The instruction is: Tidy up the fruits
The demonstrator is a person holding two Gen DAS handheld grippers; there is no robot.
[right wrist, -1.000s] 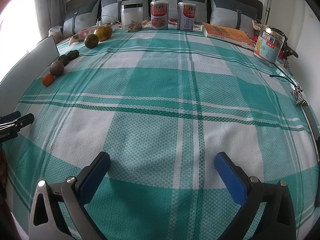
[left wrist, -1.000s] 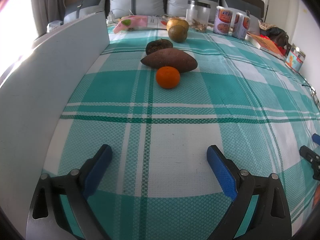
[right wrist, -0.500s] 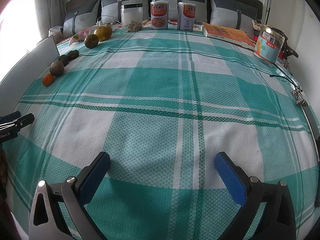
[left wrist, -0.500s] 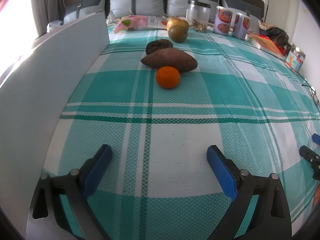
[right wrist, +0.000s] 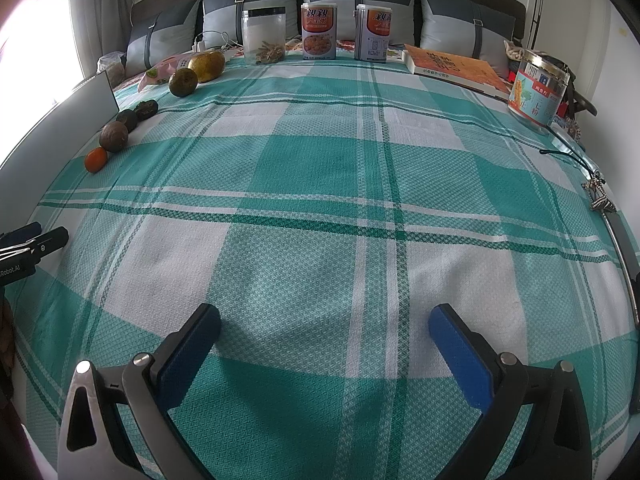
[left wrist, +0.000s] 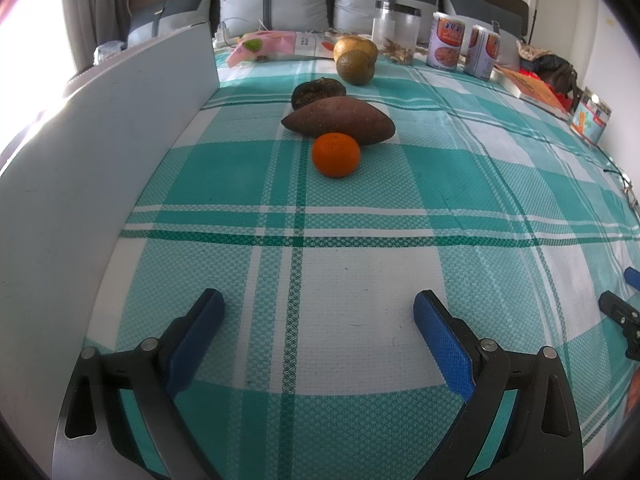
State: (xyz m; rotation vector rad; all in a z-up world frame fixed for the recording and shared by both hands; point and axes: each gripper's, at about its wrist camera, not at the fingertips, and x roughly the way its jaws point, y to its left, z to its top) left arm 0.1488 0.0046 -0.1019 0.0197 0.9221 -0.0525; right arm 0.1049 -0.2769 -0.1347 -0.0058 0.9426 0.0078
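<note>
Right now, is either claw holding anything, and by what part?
Nothing is held. The left claw and the right claw are both open over bare bedspread.

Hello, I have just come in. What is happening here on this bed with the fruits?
A person holds two blue-padded grippers over a green and white checked bedspread, and nothing is grasped yet. The left gripper is open and faces a row of fruits: a small orange mandarin nearest, then a long brown sweet potato, with darker and yellow-green fruits behind. The right gripper is also open, over bare cloth.
</note>
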